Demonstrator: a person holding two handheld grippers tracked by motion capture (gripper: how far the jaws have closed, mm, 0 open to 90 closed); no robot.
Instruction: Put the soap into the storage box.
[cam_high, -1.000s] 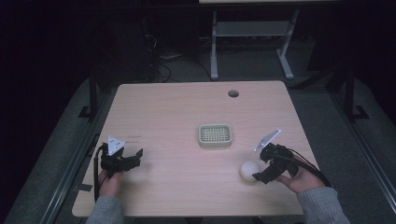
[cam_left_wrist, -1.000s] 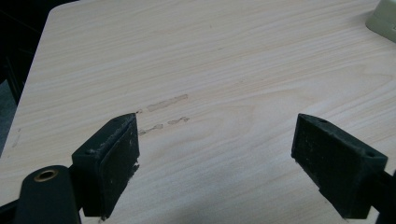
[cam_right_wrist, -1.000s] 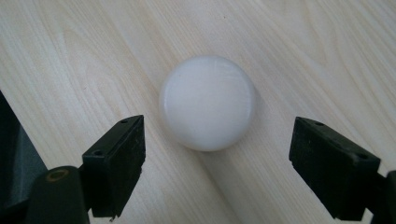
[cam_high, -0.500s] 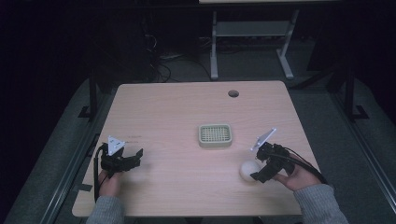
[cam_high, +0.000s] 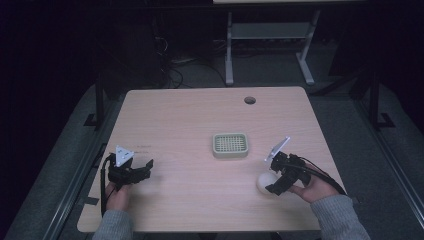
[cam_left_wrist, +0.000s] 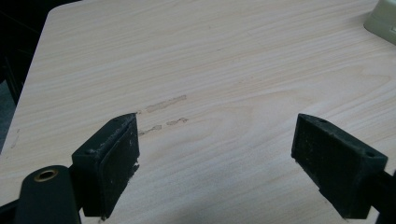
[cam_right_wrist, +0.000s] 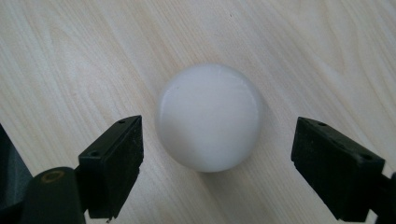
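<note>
A white rounded object (cam_high: 265, 181) (cam_right_wrist: 209, 116) lies on the wooden table (cam_high: 190, 125) at the front right. My right gripper (cam_high: 271, 181) (cam_right_wrist: 219, 163) is open and hovers just over it, one jaw on each side and neither touching. A pale green grid-topped tray (cam_high: 230, 145) sits near the table's middle; its corner (cam_left_wrist: 384, 17) appears at the top right of the left gripper view. My left gripper (cam_high: 142, 169) (cam_left_wrist: 215, 163) rests open at the front left with bare wood between its jaws.
A round cable hole (cam_high: 249, 100) is at the back right of the table. Faint scuff marks (cam_left_wrist: 163, 105) lie ahead of the left gripper. Beyond the table's far edge stand a metal frame's legs (cam_high: 229, 50) and cables on a dark floor.
My right gripper has moved left and closer over the white object, which now sits between its jaws. The left gripper has stayed put.
</note>
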